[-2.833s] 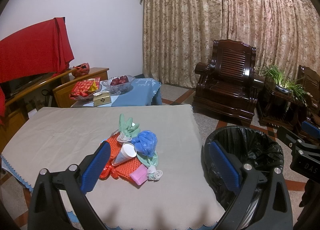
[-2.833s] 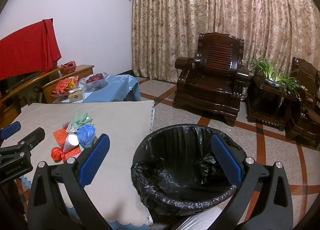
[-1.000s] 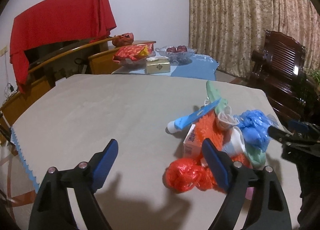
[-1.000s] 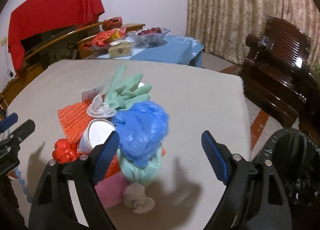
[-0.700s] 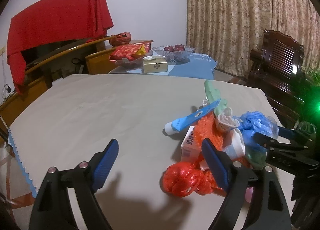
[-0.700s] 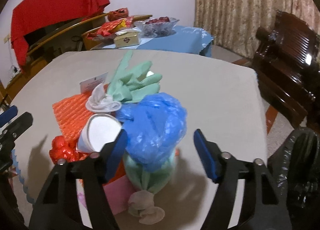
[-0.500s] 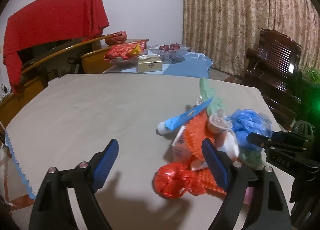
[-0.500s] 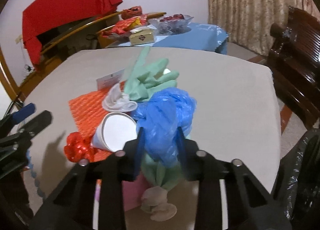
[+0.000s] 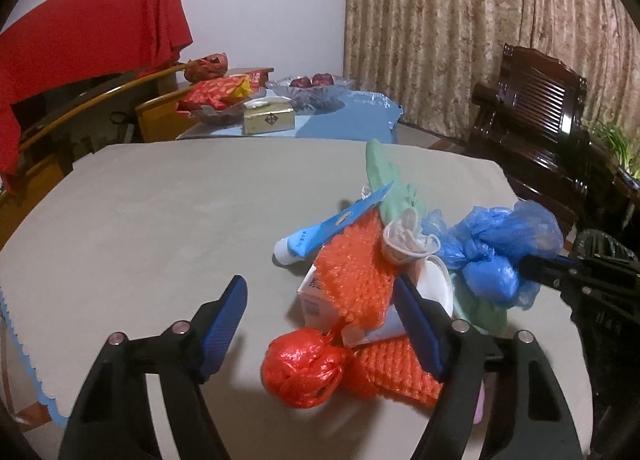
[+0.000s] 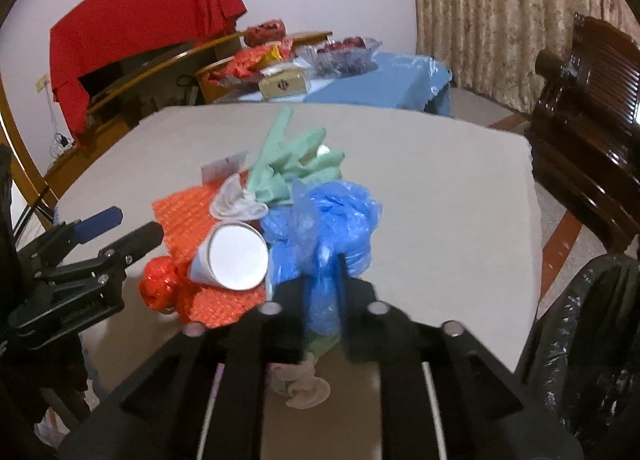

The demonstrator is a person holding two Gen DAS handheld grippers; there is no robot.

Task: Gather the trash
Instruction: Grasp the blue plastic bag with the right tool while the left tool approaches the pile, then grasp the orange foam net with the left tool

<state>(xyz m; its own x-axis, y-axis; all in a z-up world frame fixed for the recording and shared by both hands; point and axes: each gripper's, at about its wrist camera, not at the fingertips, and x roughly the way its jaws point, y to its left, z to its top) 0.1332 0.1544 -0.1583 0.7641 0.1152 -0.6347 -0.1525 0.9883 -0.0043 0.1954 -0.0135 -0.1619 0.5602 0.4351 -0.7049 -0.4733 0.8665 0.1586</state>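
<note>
Trash pile: a heap of litter lies on the grey tablecloth-covered table [image 9: 152, 220], toward its right half in the left wrist view.
Blue bag: the crumpled blue plastic bag [image 10: 328, 220] sits at the near right of the heap, over a pale green rubber glove [image 10: 292, 168].
Right gripper [image 10: 322, 292]: its jaws are nearly together and pinch the lower part of the blue bag between the pads.
Left gripper [image 9: 320, 324]: its jaws are closing with a wide gap left; the crumpled red plastic bag [image 9: 304, 368] lies between them, untouched by either pad.
Other litter: a white paper cup [image 10: 234, 258] lies on its side against an orange bubble-wrap sheet [image 9: 356, 280]; a blue and white tube [image 9: 320, 232] rests on the sheet's far edge.
Bin: a black-lined trash bin [image 10: 592, 340] stands on the floor just beside the table's right edge.
Background: a dark carved wooden armchair [image 9: 536, 116] stands before beige patterned curtains [image 9: 460, 20].
</note>
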